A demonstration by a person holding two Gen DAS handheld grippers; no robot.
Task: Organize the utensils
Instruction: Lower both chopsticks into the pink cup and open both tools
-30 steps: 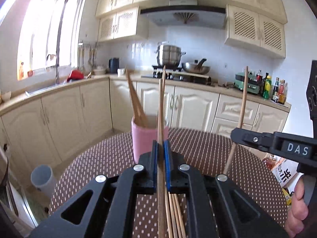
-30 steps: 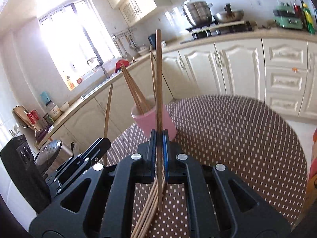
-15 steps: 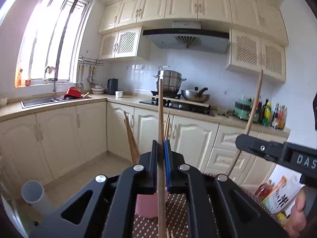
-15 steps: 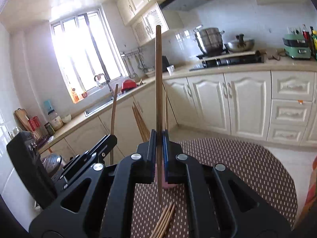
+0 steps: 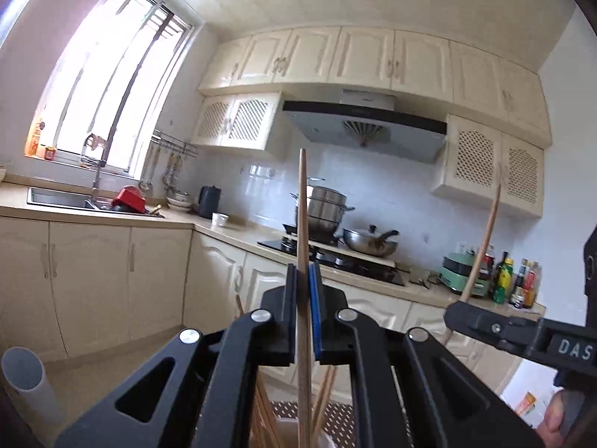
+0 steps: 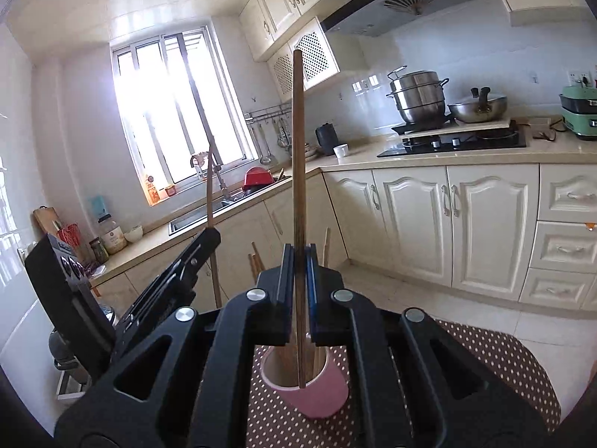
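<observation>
Right wrist view shows the right gripper (image 6: pixel 299 261) with its jaws pressed tight on a dark brown chopstick (image 6: pixel 297 156). It stands almost straight up. Its low tip hangs just inside the mouth of the pink cup (image 6: pixel 317 392), at 6 o'clock from the jaws. The cup sits on the dotted tablecloth (image 6: pixel 503 366) and already has other chopsticks (image 6: pixel 255 259) in it.

At 9 o'clock is the left gripper (image 6: pixel 211 237), holding its own stick.

Left wrist view shows the left gripper (image 5: pixel 304 283) squeezed shut on a lighter chopstick (image 5: pixel 303 224), also straight up. Only a bit of the cup's pale rim (image 5: pixel 328 440) shows at 6 o'clock.

To do this well, I think each stick should stay straight up and go down slowly, one hand at a time, so the two don't bump. The tip should be well inside the cup before the jaws let go. The cup looks light, so a sideways push might tip it.
</observation>
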